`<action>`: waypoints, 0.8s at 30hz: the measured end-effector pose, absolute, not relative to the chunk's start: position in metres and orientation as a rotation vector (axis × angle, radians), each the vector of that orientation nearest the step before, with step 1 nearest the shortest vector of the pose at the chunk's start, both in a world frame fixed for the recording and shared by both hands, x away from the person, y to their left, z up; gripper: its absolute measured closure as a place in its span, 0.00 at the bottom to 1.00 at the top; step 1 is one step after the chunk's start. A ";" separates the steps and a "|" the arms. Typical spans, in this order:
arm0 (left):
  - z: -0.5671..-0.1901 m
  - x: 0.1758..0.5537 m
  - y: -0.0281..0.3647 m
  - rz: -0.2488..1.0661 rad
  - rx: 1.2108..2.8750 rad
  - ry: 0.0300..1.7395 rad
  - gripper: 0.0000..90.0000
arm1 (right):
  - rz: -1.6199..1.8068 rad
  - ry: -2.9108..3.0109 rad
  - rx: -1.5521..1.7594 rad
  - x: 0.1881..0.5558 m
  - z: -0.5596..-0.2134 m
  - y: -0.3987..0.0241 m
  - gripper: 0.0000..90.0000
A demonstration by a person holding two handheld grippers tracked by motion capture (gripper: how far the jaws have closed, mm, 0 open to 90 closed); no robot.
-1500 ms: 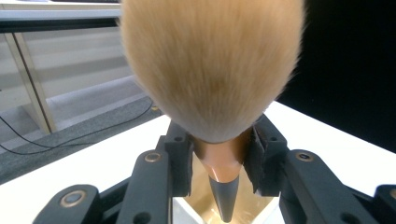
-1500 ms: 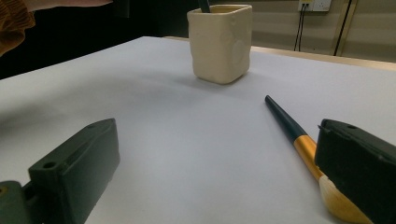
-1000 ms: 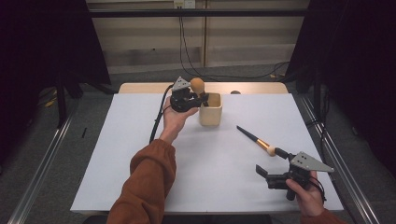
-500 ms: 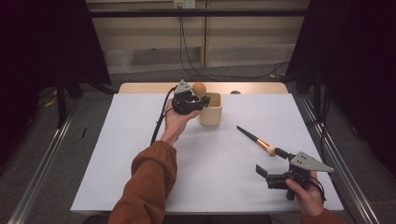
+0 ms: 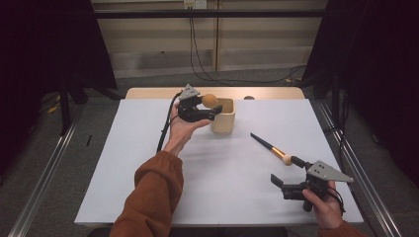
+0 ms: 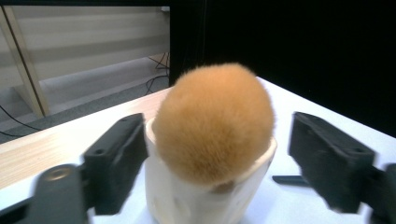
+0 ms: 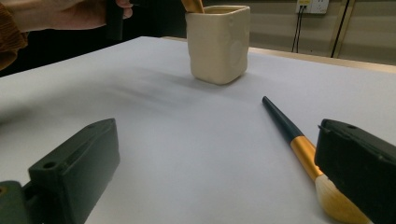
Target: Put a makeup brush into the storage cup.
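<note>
1. Cup (image 5: pixel 223 115) is the landmark: a cream, square-sided pot standing upright on the white table (image 5: pixel 123 163), toward its far edge.
2. Left forearm, in a rust sleeve (image 5: pixel 150 197), stretches forward from the near edge toward the cup, palm turned up, with the left hand (image 5: pixel 180 129) just beside the cup's left side.
3. Left gripper (image 5: pixel 213 111) lies level at the cup's rim; the left gripper view looks along its jaws, which stand released, wide on either side of the cup and clear of it.
4. Puff brush (image 6: pixel 215 123), with a round orange head, stands in the cup with its head above the rim; its handle shows at the cup's mouth in the right gripper view.
5. Second brush (image 5: pixel 274 149), with a dark handle, gold ferrule and pale bristles, lies flat on the table to the right of and nearer than the cup, handle tip pointing toward it.
6. Right hand (image 5: pixel 321 205) rests low at the near right edge, well apart from the cup, holding the right gripper (image 5: pixel 277 183) level.
7. Right jaws are released; the right gripper view puts the second brush's bristles just beside the right-hand jaw.
</note>
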State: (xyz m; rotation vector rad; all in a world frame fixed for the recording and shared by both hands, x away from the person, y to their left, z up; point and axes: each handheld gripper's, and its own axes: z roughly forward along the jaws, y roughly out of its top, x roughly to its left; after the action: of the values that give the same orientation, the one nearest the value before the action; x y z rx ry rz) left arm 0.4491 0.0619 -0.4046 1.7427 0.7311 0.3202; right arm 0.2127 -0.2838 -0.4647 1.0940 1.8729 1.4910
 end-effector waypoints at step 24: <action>-0.402 0.402 0.115 0.375 1.726 0.741 0.03 | 1.478 1.850 1.101 0.213 -0.463 -0.285 0.00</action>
State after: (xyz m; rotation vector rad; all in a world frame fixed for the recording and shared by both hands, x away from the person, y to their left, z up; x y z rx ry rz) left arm 0.4016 0.1150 -0.4021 1.7264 0.7407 0.3746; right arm 0.2126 -0.2852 -0.4631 1.1010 1.8502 1.4779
